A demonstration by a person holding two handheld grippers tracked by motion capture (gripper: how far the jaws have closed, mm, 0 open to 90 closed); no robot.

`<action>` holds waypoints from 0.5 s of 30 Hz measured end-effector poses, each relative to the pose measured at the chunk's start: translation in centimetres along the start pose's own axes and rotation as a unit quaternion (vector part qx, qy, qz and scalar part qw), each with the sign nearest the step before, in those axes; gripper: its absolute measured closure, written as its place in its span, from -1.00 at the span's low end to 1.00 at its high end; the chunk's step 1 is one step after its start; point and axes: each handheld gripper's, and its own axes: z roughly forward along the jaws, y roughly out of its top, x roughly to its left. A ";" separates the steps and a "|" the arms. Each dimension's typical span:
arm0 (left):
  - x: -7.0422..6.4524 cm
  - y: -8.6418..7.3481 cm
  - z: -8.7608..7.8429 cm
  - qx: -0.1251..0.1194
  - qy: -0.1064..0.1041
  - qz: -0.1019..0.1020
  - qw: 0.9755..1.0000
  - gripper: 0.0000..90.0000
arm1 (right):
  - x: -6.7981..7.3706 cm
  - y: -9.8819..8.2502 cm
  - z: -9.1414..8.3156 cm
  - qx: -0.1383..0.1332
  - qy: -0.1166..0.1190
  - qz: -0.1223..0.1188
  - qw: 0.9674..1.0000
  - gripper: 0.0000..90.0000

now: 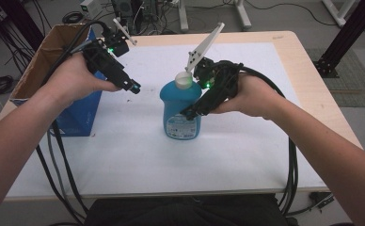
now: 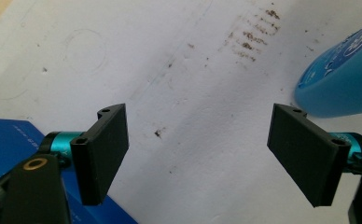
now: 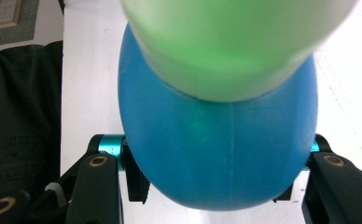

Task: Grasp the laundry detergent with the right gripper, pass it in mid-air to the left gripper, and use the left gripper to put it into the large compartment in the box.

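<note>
Blue bottle (image 1: 181, 113) is standing upright mid-table (image 1: 246, 155) on the white sheet (image 1: 124, 155), pale cap (image 1: 184, 80) on top. Right gripper (image 1: 192, 113) is reaching in from the bottle's right side, angled down; in the right gripper view its fingers (image 3: 135, 179) are sitting on either side of the bottle body, closed against it, holding it. Left gripper (image 1: 134, 88) is hovering up-left of the bottle, not touching it; in the left gripper view its fingers (image 2: 100, 154) are standing wide apart with nothing between them, bare sheet under the gap, bottle edge just past the right-hand finger. Blue cardboard box (image 1: 79, 115) is sitting left of the bottle, under the left hand (image 1: 72, 77). Right hand (image 1: 251, 96) is gripping its tool just right of the bottle.
</note>
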 end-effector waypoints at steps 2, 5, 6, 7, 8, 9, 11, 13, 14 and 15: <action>0.0 0.0 -0.1 0.002 -0.001 0.004 1.000 -0.54 | -0.1 0.0 -0.1 -0.001 0.002 0.003 1.000 0.01; 0.0 0.0 -0.3 -0.004 -0.001 0.002 1.000 -0.54 | -0.3 -0.1 -0.1 -0.003 0.004 -0.003 1.000 0.02; 0.1 0.1 -0.5 -0.002 -0.002 0.006 1.000 -0.54 | -0.3 -0.1 -0.2 -0.002 0.003 -0.002 1.000 0.03; 0.0 0.1 -0.6 -0.005 -0.004 0.007 1.000 -0.54 | -0.3 -0.1 -0.2 -0.001 0.003 -0.005 1.000 0.03; 0.0 0.2 -0.8 -0.008 -0.008 0.008 1.000 -0.54 | -0.3 0.0 -0.3 0.000 0.003 -0.006 1.000 0.03; 0.0 0.3 -1.0 -0.008 -0.010 0.014 1.000 -0.54 | -0.4 0.0 -0.4 0.001 0.004 -0.006 1.000 0.03; -0.2 0.6 -1.7 -0.013 -0.018 0.025 0.999 -0.54 | -0.5 0.2 -0.9 0.001 0.010 -0.005 1.000 0.03; -0.4 1.1 -2.4 -0.020 -0.030 0.041 0.999 -0.54 | -0.6 0.6 -1.5 0.000 0.012 -0.010 1.000 0.03; -0.5 1.4 -2.9 -0.022 -0.035 0.051 0.998 -0.54 | -0.6 0.9 -1.9 0.000 0.010 -0.013 1.000 0.03; -0.7 1.6 -3.4 -0.028 -0.041 0.061 0.997 -0.54 | -0.8 1.1 -2.2 0.001 0.011 -0.017 1.000 0.03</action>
